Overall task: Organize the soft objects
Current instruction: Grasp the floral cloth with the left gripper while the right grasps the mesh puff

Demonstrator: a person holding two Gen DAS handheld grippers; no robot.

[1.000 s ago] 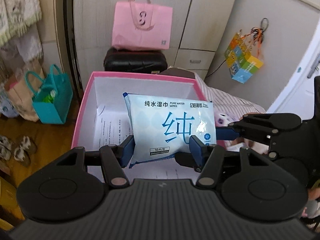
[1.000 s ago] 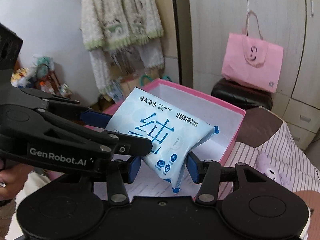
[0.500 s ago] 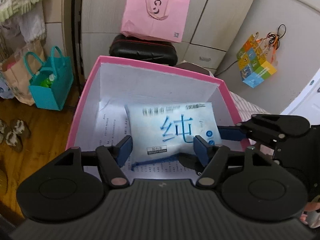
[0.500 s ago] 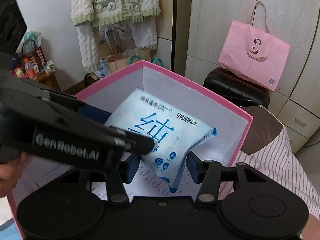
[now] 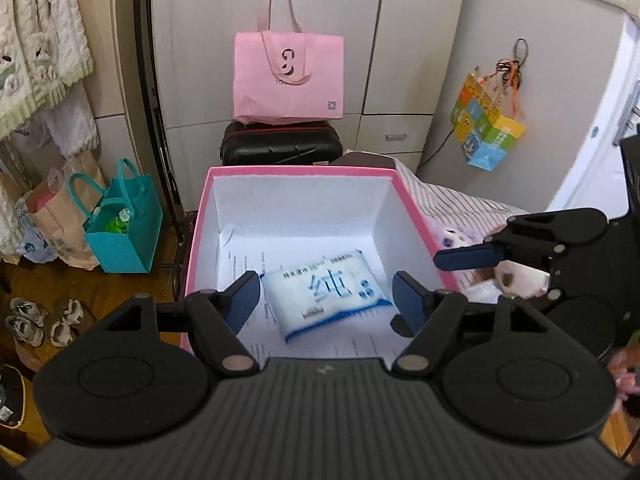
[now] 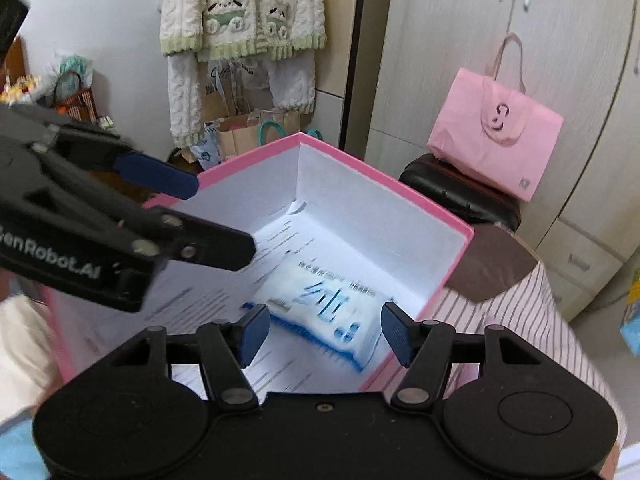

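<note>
Released since a second ago, the wipes (image 5: pixel 326 294) lie on the box (image 5: pixel 304 170) floor; both tools, left (image 5: pixel 326 300) and right (image 6: pixel 322 330), are opening, empty, with a plush (image 5: pixel 516 274) beside the box.

Wipes pack (image 6: pixel 320 312) smeared by motion in right wrist view; I could not read small print. Same pack (image 5: pixel 326 294) softer in left wrist view, near corner hidden behind left finger pad (image 5: pixel 242 300). Printed sheets (image 5: pixel 256 344) on box floor too blurred to read. Plush toy (image 5: pixel 516 274) at right mostly hidden behind right gripper (image 5: pixel 468 258). Hand (image 5: pixel 624 372) cut off at right edge. Left gripper (image 6: pixel 168 176) cut off at left edge in right wrist view.
</note>
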